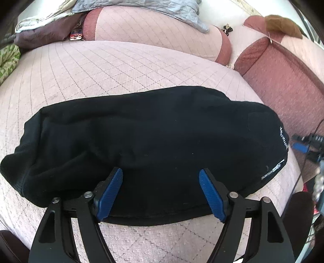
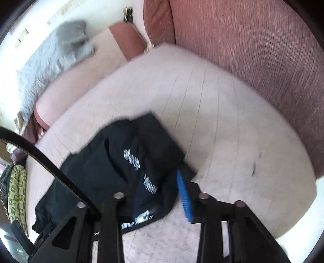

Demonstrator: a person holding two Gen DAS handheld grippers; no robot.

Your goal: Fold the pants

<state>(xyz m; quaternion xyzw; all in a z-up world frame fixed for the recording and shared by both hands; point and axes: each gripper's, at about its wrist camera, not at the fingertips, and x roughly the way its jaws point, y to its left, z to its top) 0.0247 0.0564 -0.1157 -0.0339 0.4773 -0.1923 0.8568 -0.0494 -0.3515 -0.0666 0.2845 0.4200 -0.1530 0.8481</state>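
The black pants (image 1: 141, 137) lie folded in a wide bundle on the pink quilted sofa seat (image 1: 101, 66), with white lettering near their right end. My left gripper (image 1: 161, 176) is open, its blue pads over the near edge of the pants, holding nothing. In the blurred right wrist view the pants (image 2: 113, 170) lie bunched with white print showing. My right gripper (image 2: 158, 192) sits over their right end; one blue pad (image 2: 184, 198) shows, the other is hidden by cloth. Its jaws stand apart with cloth between them; a grip is not clear.
Pink back cushions (image 1: 154, 30) and a red-brown armrest (image 1: 283, 81) bound the seat. A grey quilt (image 1: 141, 8) lies on the backrest. A green patterned cloth (image 1: 8, 60) sits at the left. Cables and a blue device (image 1: 303, 145) are off the right edge.
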